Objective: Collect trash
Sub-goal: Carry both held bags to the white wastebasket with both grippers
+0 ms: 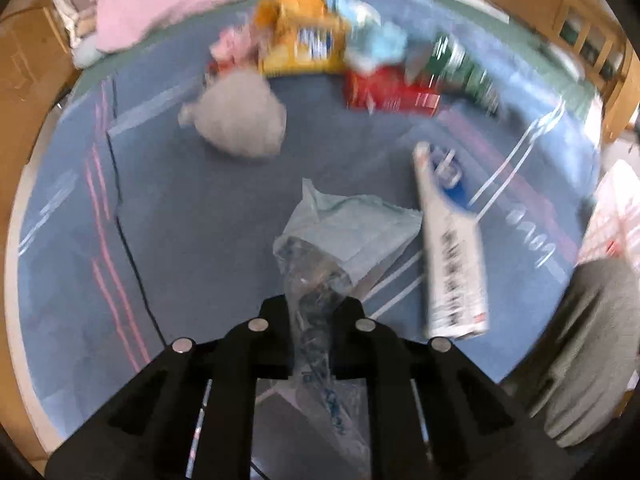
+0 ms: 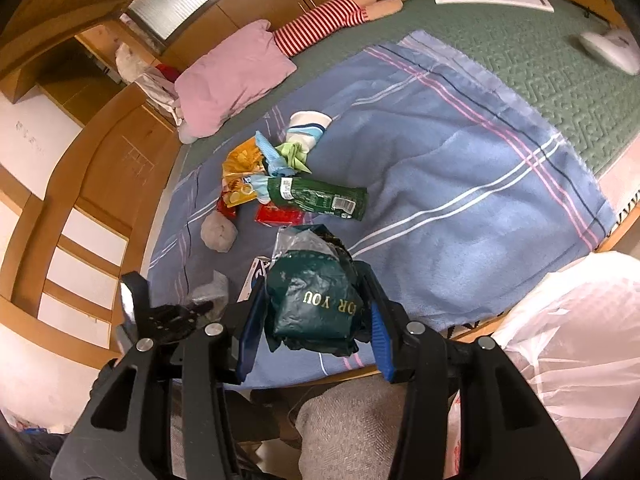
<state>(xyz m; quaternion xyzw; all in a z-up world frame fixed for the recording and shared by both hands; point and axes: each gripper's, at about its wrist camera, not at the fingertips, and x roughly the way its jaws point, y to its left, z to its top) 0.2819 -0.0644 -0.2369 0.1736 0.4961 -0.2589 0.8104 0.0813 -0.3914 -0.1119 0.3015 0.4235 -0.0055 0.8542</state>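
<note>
While our left gripper (image 1: 313, 312) is pinched tight on a crinkled clear plastic wrapper (image 1: 316, 280), its far end lies over a pale blue-green paper sheet (image 1: 352, 228) on the blue striped blanket (image 2: 460, 184). Our right gripper (image 2: 316, 312) clamps a crumpled dark green plastic bag with gold lettering (image 2: 312, 300). Beside the sheet lies a white printed carton (image 1: 452, 256). Farther off sit a grey wad (image 1: 240, 120), perhaps tissue given the blur, and a green packet (image 2: 316, 198).
</note>
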